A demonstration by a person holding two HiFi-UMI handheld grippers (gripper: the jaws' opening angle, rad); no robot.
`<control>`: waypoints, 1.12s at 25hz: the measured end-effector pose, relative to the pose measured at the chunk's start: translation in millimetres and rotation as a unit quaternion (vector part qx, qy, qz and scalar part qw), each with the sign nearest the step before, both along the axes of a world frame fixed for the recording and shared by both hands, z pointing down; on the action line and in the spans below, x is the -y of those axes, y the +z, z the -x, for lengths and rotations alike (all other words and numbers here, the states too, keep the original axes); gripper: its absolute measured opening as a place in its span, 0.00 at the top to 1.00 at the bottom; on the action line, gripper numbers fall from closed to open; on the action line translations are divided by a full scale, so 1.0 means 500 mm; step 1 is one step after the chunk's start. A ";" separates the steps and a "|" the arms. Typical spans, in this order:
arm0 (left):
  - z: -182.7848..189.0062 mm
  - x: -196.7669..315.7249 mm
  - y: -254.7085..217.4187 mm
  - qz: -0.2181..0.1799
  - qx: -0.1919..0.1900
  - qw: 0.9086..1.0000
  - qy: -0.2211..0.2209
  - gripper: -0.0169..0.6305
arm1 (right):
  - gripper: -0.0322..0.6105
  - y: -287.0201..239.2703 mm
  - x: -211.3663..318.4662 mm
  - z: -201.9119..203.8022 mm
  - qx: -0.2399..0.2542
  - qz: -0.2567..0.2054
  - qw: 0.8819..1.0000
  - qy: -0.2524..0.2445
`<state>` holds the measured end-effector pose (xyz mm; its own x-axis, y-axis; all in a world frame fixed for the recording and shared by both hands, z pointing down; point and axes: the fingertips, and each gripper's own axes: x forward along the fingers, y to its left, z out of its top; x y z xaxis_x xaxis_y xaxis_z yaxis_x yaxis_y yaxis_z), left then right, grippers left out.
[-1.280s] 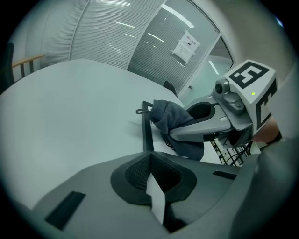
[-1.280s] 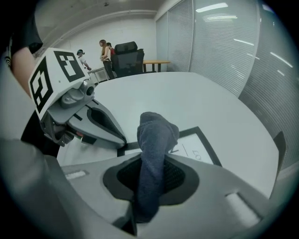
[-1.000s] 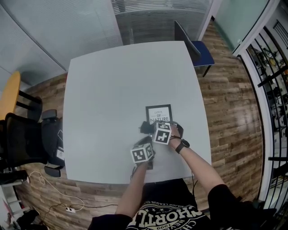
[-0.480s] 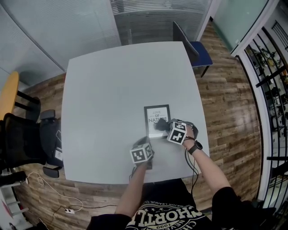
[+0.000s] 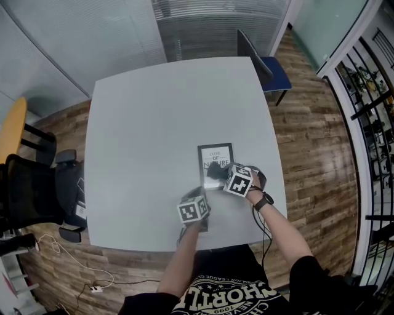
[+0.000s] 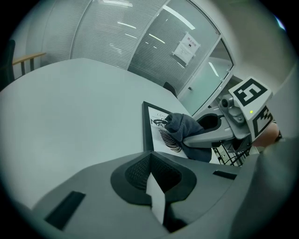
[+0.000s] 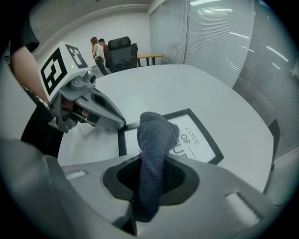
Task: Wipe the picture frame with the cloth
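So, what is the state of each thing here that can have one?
picture frame: flat on the table, face up.
cloth: bunched, resting on the frame's print.
right tongs: shut on the cloth.
left tongs: shut, empty, tip at the frame's corner.

A pale grey table (image 5: pixel 154 111) with rounded corners stands on a wood-plank floor (image 5: pixel 308 141). 1 blue chair (image 5: pixel 278 74) sits at its far side. To the left are a black office chair (image 5: pixel 31 191) and the edge of a yellowish wooden tabletop (image 5: pixel 13 126). Glass walls with horizontal blinds (image 5: pixel 215 24) close off the far end of the room. A paper notice (image 6: pixel 187 48) hangs on one pane. Bright strip lights (image 6: pixel 181 14) show high up, and black metal racking (image 5: pixel 372 104) lines the right side.
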<state>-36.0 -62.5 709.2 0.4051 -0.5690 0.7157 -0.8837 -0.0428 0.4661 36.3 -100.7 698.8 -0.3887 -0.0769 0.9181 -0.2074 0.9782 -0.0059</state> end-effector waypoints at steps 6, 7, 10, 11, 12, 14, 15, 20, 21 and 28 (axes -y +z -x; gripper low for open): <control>0.000 0.002 -0.001 0.001 -0.006 1.000 0.002 0.98 | 0.84 -0.002 -0.027 0.115 0.024 0.016 0.998 -0.048; 0.001 0.002 -0.001 0.001 -0.007 1.000 0.002 0.98 | 0.84 0.001 -0.032 0.129 0.023 0.018 0.998 -0.056; -0.001 0.000 0.002 0.003 -0.010 1.000 0.001 0.98 | 0.84 0.021 -0.048 0.138 0.008 0.023 0.997 -0.075; -0.001 -0.001 0.003 0.003 -0.010 1.000 0.000 0.98 | 0.84 0.024 -0.049 0.135 0.008 0.022 0.997 -0.073; -0.001 -0.002 0.003 0.002 -0.009 1.000 -0.001 0.98 | 0.84 0.025 -0.050 0.129 0.008 0.023 0.997 -0.069; 0.002 -0.001 0.002 0.001 -0.008 1.000 -0.003 0.98 | 0.84 0.026 -0.049 0.111 0.004 0.022 0.998 -0.062; 0.003 0.000 0.002 0.000 -0.008 1.000 -0.004 0.98 | 0.84 0.026 -0.047 0.097 -0.002 0.021 0.998 -0.059; 0.004 0.001 0.003 0.001 -0.008 1.000 -0.007 0.98 | 0.84 0.031 -0.032 -0.008 -0.049 0.009 0.998 -0.031; 0.005 0.001 0.004 0.001 -0.008 1.000 -0.007 0.98 | 0.84 0.031 -0.029 -0.028 -0.053 0.007 0.998 -0.021; 0.003 0.001 0.001 -0.002 -0.005 1.000 -0.008 0.98 | 0.84 0.026 -0.021 -0.063 -0.028 -0.001 0.999 0.020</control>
